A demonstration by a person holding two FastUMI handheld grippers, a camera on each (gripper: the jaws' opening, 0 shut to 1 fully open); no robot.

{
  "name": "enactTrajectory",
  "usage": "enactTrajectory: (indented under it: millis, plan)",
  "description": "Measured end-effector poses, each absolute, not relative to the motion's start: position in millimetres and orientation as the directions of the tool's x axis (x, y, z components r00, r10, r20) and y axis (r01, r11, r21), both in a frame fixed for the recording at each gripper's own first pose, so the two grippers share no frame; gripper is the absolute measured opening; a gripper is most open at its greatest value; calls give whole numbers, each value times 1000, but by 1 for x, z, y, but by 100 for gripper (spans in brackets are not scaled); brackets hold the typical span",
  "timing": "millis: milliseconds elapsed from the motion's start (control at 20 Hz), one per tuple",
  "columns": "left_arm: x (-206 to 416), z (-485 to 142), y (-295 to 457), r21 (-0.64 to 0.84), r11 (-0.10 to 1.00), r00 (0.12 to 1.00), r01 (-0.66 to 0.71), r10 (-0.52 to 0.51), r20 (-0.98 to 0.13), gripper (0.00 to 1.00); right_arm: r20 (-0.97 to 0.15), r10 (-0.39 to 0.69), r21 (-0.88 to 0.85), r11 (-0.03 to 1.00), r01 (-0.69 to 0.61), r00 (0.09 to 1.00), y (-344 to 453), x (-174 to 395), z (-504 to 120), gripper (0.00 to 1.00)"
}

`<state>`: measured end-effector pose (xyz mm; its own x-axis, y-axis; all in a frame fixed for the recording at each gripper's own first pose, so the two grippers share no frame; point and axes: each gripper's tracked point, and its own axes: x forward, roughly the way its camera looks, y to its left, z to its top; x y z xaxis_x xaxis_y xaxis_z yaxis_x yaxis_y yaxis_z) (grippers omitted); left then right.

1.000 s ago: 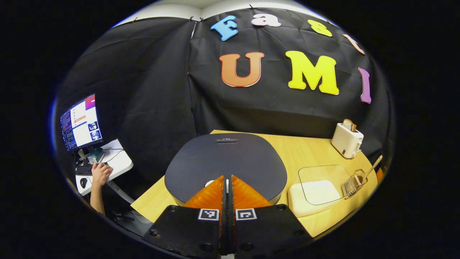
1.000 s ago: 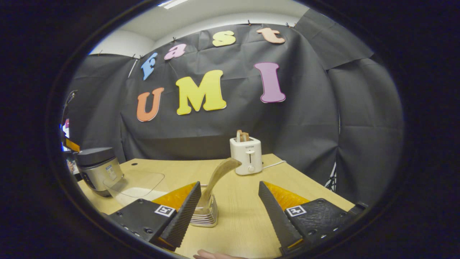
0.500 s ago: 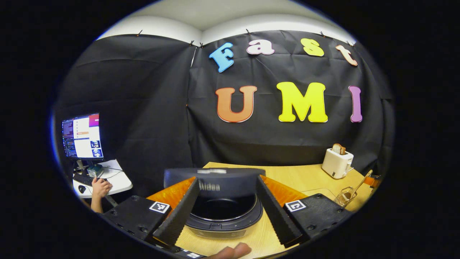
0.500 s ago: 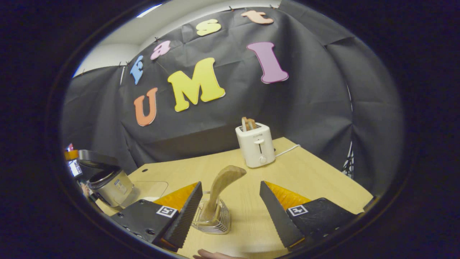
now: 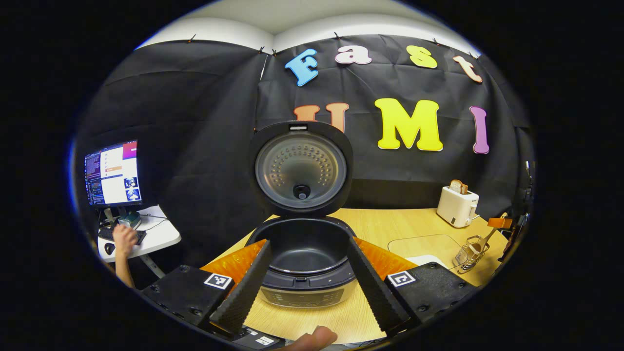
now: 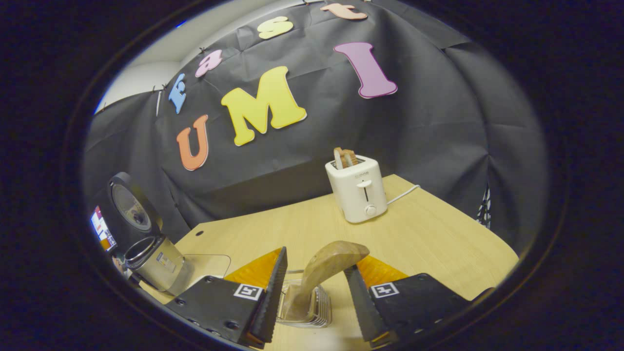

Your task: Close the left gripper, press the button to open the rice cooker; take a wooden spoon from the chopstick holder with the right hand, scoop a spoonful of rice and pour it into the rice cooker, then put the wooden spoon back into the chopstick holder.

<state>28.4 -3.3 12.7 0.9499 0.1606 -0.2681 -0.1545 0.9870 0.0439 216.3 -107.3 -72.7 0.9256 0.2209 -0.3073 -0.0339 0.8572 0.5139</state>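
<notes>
The cooker (image 5: 304,263) is seen with its lid (image 5: 301,168) standing upright, the dark inner pot bare, so the button step can be judged done. The left hand-held gripper (image 5: 306,287) is held with its fingers spread wide apart, the cooker's front framed between them but not touched.

The step in hand is judged to be the taking of the spoon (image 6: 321,273). It is stood handle-up in the wire holder (image 6: 307,307), leaning to the right, its broad wooden end raised between the fingers of the right hand-held gripper (image 6: 314,297). Those fingers are parted, narrowly, on either side of the handle; whether either pad is touching the wood cannot be told, and no clamp is seen.

For a good grasp, the fingers should be centred on the handle above the holder's rim and closed squarely, so that the wire is not pinched along with it. The spoon is best drawn up along its own lean, or the light holder may be dragged or tipped.

Around it: the rice is glimpsed as a pale patch under a clear lid (image 5: 424,241), between cooker and holder on the worktop (image 6: 292,229). A toaster (image 6: 358,190) with bread is stood well behind, out of the path. The clear lid is judged the one obstacle to the scoop. A person's hand (image 5: 122,239) is seen at a side desk by a monitor (image 5: 111,171).
</notes>
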Motion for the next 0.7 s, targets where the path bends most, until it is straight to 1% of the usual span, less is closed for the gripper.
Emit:
enactTrajectory:
  millis: [50, 100, 150, 200, 250, 400, 450, 550, 600, 700]
  plan:
    - [27, 11, -1, 38, 988, 951, -150, 154, -269, 100, -331, 201, 500, 866, -10, 922, -107, 216, -76, 58]
    - [25, 9, 1, 36, 989, 952, -146, 151, -268, 100, -347, 182, 482, 876, 8, 920, -109, 217, -81, 47]
    - [24, 8, 1, 35, 990, 954, -140, 144, -263, 100, -348, 173, 465, 886, 9, 922, -107, 219, -82, 39]
    - [22, 6, 2, 36, 990, 956, -133, 138, -260, 99, -349, 159, 438, 899, 11, 924, -103, 217, -78, 27]
    - [21, 2, 3, 37, 991, 957, -127, 133, -258, 100, -351, 137, 405, 914, 18, 926, -102, 216, -79, 33]
    - [17, -11, 2, 27, 994, 958, -102, 105, -268, 100, -371, 94, 340, 940, 41, 924, -96, 215, -80, 33]
    - [16, -15, 2, 21, 995, 957, -94, 97, -275, 99, -371, 96, 346, 937, 42, 924, -92, 211, -77, 27]
    - [13, -22, 3, 12, 997, 956, -82, 82, -283, 100, -369, 114, 349, 937, 24, 923, -82, 210, -74, 22]
    - [12, -24, 4, 9, 997, 956, -78, 77, -284, 100, -372, 102, 329, 944, 28, 923, -81, 212, -74, 19]
    - [9, -27, 7, 6, 997, 957, -72, 71, -282, 99, -388, 90, 303, 952, 35, 917, -77, 213, -78, 20]
